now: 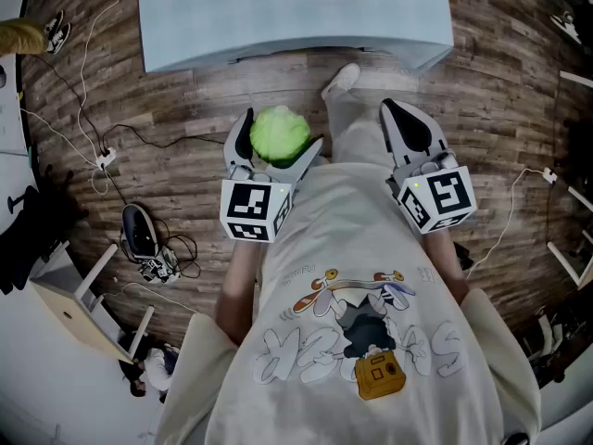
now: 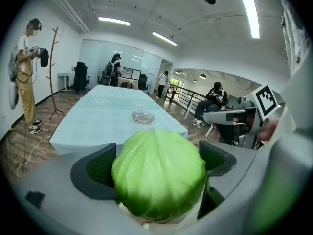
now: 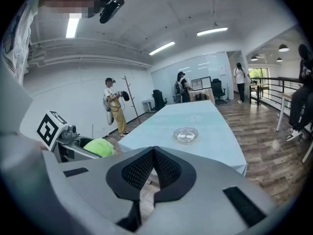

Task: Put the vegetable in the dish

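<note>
A round green cabbage (image 1: 279,133) sits between the jaws of my left gripper (image 1: 278,137), which is shut on it and holds it in the air in front of my chest. In the left gripper view the cabbage (image 2: 159,173) fills the gap between both pads. A clear glass dish (image 2: 143,116) rests near the close end of a long table with a pale blue cloth (image 2: 105,116), some way ahead. My right gripper (image 1: 393,113) is shut on nothing, its black pads meeting (image 3: 154,150). The dish (image 3: 186,134) also appears beyond it.
The table (image 1: 278,17) stands just ahead of my foot (image 1: 341,80). Cables (image 1: 102,151) and shoes (image 1: 139,235) lie on the wooden floor to the left. A coat stand (image 2: 53,72), office chairs and several people stand around the room.
</note>
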`<state>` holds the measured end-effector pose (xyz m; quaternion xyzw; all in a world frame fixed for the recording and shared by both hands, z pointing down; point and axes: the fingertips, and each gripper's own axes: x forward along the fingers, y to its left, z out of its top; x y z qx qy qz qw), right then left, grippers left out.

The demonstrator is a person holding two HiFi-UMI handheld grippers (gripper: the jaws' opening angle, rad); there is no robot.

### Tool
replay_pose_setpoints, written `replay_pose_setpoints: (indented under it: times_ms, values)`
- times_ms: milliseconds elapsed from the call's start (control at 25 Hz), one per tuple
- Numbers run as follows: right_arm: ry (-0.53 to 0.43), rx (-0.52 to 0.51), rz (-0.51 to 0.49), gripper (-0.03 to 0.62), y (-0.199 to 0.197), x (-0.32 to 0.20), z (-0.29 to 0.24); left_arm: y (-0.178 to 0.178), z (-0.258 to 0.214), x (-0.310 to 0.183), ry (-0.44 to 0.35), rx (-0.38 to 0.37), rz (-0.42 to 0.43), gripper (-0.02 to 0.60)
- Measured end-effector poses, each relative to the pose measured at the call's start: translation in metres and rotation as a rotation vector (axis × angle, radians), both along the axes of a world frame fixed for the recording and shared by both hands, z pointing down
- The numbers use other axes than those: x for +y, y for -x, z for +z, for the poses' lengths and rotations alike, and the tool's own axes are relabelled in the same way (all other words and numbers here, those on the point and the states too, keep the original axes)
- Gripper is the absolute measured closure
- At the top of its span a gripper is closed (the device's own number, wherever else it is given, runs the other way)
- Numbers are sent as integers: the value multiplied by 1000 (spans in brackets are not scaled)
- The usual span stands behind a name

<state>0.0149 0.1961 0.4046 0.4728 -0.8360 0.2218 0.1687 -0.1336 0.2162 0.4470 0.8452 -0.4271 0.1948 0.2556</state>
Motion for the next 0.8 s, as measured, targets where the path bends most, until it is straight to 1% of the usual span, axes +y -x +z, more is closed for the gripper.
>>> replay_pose_setpoints:
  times_ms: [120,200,320,400,520,600,720,800]
  values:
    - [-16,12,-18,576,37,51,-1,21,-14,38,-28,22,-17,48]
    - [-3,14,-32,576,58,89,-1,30,-23,69,-36,28,-6,49]
    - [-20,58,-88,576,74,127,-11,42,-33,112,-40,42,-13,48]
    - [-42,64,-91,576,69,131,-21,45,-37,127,-41,48,-34,48]
    - [-51,19,-48,576,51,131,-31,38,-42,136,-43,40,-60,48]
    - [-57,-16,-35,575,40,133,-38,29,-48,136,-47,49,-75,48]
    - [-71,-29,-41,576,24,142,-43,9,-53,135,-55,53,-74,49]
    - [-79,-23,-42,575,4,152,-43,-14,-54,139,-51,51,-61,49]
